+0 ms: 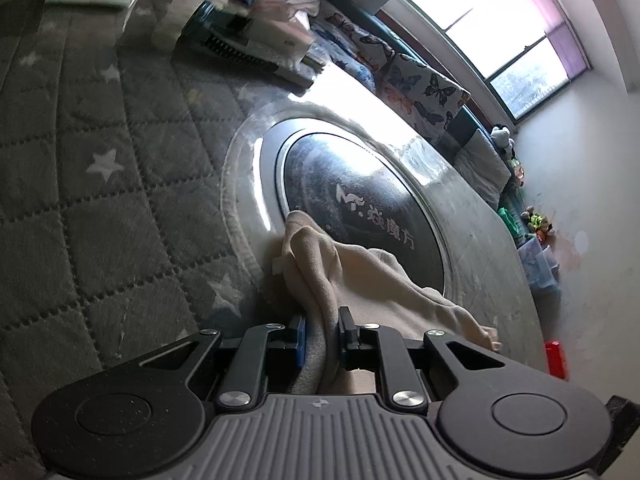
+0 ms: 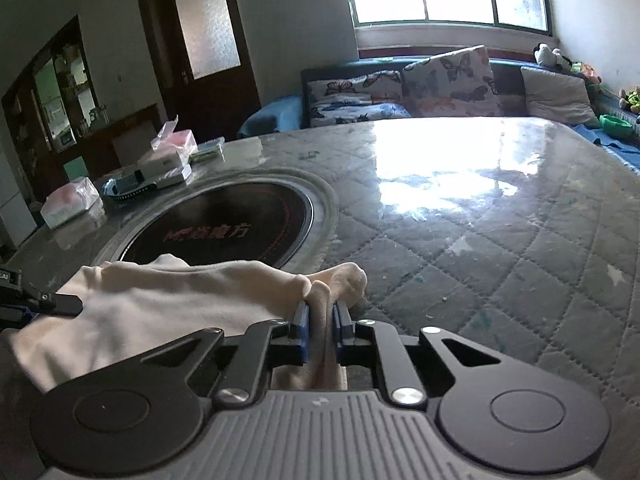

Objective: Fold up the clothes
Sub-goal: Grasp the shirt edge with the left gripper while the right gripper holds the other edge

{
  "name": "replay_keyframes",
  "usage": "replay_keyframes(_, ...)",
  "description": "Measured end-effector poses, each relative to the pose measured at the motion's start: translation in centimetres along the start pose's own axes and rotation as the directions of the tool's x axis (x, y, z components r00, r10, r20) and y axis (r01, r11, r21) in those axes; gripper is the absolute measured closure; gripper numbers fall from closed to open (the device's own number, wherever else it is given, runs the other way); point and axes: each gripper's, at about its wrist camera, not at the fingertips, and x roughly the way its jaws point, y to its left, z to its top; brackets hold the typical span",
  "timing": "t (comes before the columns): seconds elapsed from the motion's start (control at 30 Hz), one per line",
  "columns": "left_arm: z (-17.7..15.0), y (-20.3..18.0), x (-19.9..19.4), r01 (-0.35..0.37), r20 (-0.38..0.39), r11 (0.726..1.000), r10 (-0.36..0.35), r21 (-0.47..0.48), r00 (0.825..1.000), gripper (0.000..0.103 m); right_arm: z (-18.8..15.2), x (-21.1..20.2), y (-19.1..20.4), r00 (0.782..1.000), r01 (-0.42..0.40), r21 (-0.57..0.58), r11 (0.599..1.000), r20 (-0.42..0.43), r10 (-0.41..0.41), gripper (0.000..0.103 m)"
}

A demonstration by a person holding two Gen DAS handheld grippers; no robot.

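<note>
Cream cloth (image 2: 168, 300) was pinched at one bunched edge by the right gripper (image 2: 321, 330) and at another by the left gripper (image 1: 322, 338), just beside the round black cooktop (image 2: 224, 228); both grips were best kept tight, edges aligned.

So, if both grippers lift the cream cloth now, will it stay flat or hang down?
The cream cloth probably sags between the left gripper and right gripper: it already bunches and creases. It looks light, and unlikely to slip, being pinched.
</note>
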Motion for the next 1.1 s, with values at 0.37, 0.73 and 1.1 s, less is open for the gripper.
replay_keyframes(0.37, -0.4, -5.9, -1.1, 0.033, 0.035, 0.984, -0.039, 0.178, 0.999, 0.088, 1.0, -4.9, -0.5, 0.993, 0.047, -0.003, 0.999, 0.110, -0.046, 0.093)
replay_keyframes(0.73, -1.9, -13.6, 2.7, 0.064, -0.005, 0.946, -0.066, 0.318, 0.998, 0.092, 2.6, -8.8, -4.6, 0.965, 0.187, 0.017, 0.982, 0.183, -0.187, 0.093)
replay_keyframes(1.1, -3.5, -18.5, 7.5, 0.084, -0.062, 0.921, -0.065, 0.380, 0.996, 0.093, 2.7, -9.1, -8.5, 0.940, 0.287, 0.037, 0.957, 0.182, -0.289, 0.093)
